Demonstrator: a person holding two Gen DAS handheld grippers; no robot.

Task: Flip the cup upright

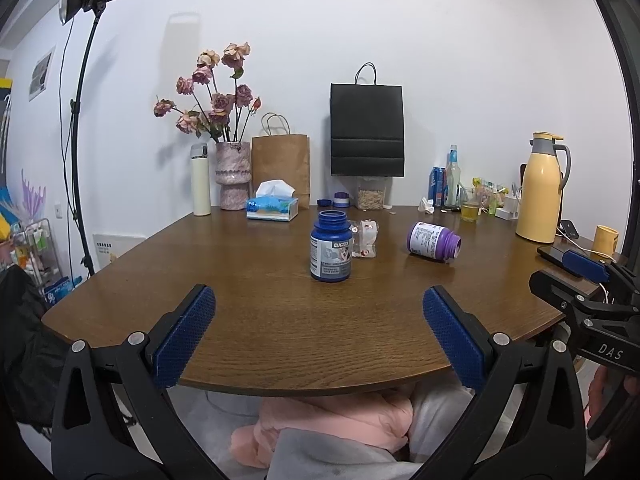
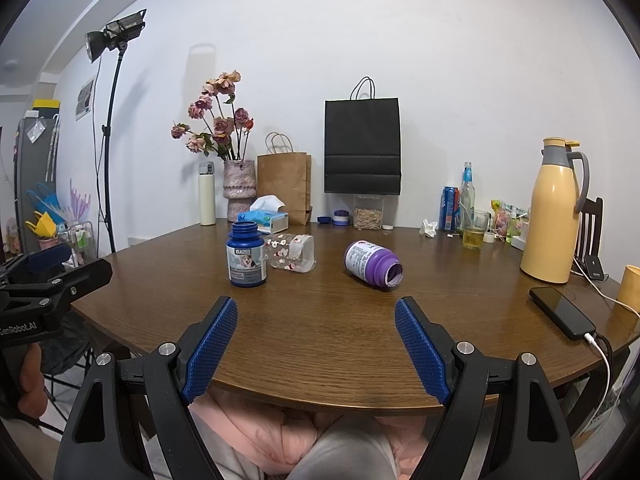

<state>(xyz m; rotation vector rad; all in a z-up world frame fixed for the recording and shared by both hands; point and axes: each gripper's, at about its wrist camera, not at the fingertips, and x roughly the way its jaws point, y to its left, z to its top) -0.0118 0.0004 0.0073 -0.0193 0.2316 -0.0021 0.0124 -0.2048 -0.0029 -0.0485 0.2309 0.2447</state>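
Nearest the cameras, both grippers hover over the near rim of the round wooden worktop (image 2: 320, 340). The left gripper (image 1: 318, 312) has its blue pads spread wide, holding and touching nothing. The right gripper (image 2: 316, 322) is likewise spread wide, with only bare wood between its pads.

Farther in, seen from the right wrist, a blue bottle (image 2: 247, 255) stands upright with no cap at about 11 o'clock. Just behind and beside it, toward 12 o'clock, lies the cup (image 2: 291, 257), clear with small red and white prints, on its side with its open mouth turned to the right. A purple bottle (image 2: 373, 264) lies on its side at about 1 o'clock, apart from the cup, its mouth toward the camera.

At 3 o'clock, a black phone (image 2: 562, 312) lies with a white cable plugged in. At the far edge stands a yellow thermos jug (image 2: 554, 212).
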